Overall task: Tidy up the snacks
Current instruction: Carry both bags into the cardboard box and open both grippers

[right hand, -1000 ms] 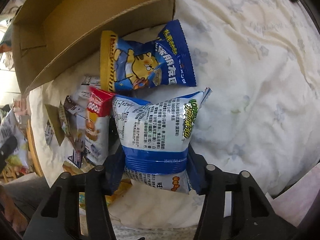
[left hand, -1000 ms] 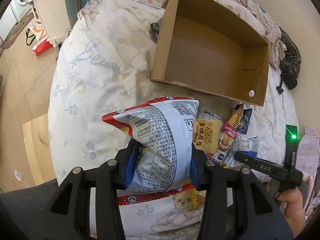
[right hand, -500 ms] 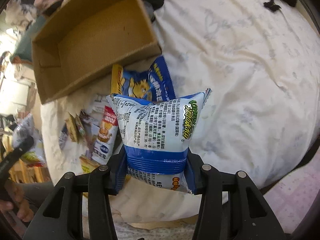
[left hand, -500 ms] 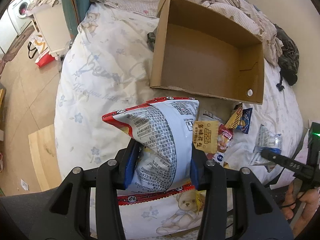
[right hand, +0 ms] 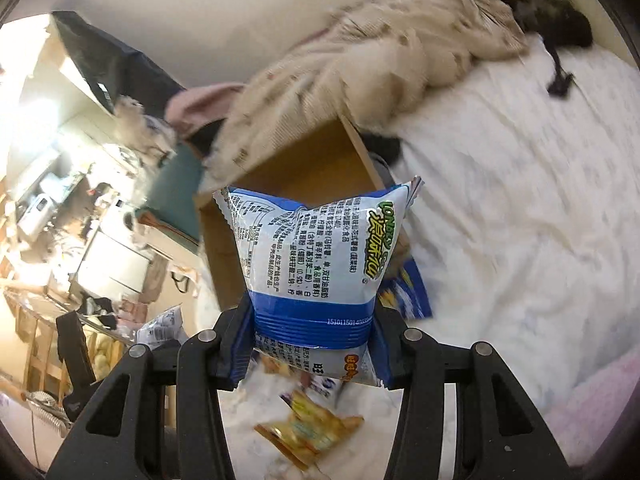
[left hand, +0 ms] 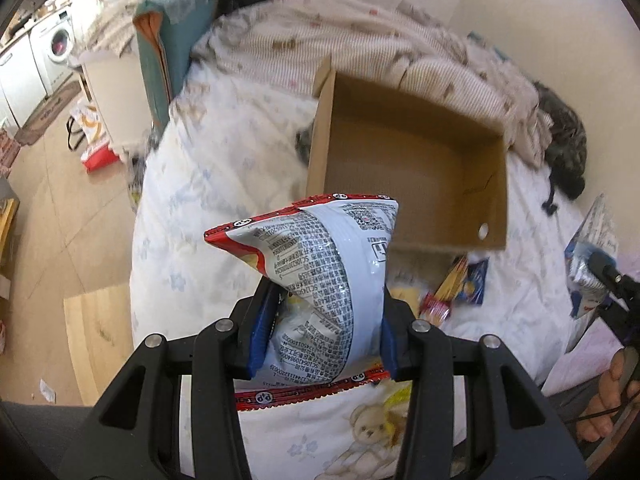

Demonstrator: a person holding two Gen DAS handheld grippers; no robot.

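My left gripper (left hand: 322,330) is shut on a red-edged white snack bag (left hand: 320,276) and holds it above the bed, in front of the open cardboard box (left hand: 408,172). My right gripper (right hand: 308,344) is shut on a blue-and-white snack bag (right hand: 316,264), held up with the box (right hand: 312,168) behind it. That gripper and its bag (left hand: 588,276) also show at the right edge of the left wrist view. Several small snack packets (left hand: 452,292) lie on the sheet in front of the box; a yellow packet (right hand: 312,432) lies below the right gripper.
The white flowered bed sheet (left hand: 208,208) drops off at the left to a tiled floor (left hand: 48,216). A striped blanket (left hand: 360,40) and a dark garment (left hand: 568,152) lie behind the box. A blue packet (right hand: 408,288) lies by the box.
Both grippers have risen and tilted up with their bags still held. The box now sits straight ahead in each view. The right gripper's bag has lifted well clear of the sheet.
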